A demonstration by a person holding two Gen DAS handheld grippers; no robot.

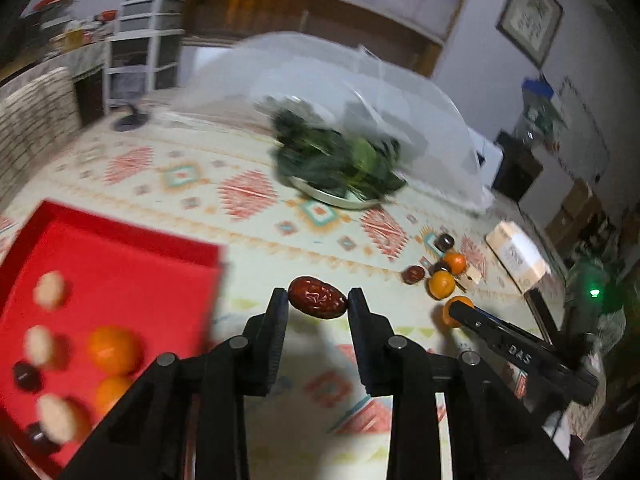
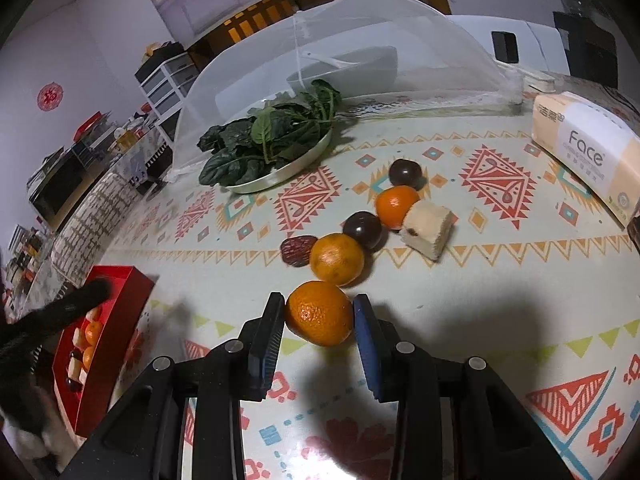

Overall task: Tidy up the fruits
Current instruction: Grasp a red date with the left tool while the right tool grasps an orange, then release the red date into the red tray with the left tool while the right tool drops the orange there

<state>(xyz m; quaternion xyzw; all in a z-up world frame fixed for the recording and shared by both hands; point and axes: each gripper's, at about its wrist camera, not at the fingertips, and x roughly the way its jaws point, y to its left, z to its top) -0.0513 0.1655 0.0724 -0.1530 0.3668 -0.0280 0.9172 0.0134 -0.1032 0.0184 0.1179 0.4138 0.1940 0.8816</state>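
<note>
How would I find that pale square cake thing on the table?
Start at the big tissue pack marked Face, then look toward the row of fruit beside it. The pale cake block sits against an orange; it is the only square, cream-coloured piece among round ones.

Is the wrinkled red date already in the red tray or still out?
Out. The wrinkled red date is pinched between the left gripper fingers, right of the red tray.

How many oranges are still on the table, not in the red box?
3. One orange sits between the right gripper's fingers, a second orange lies just beyond it, and a third orange lies farther back beside the cake piece.
</note>
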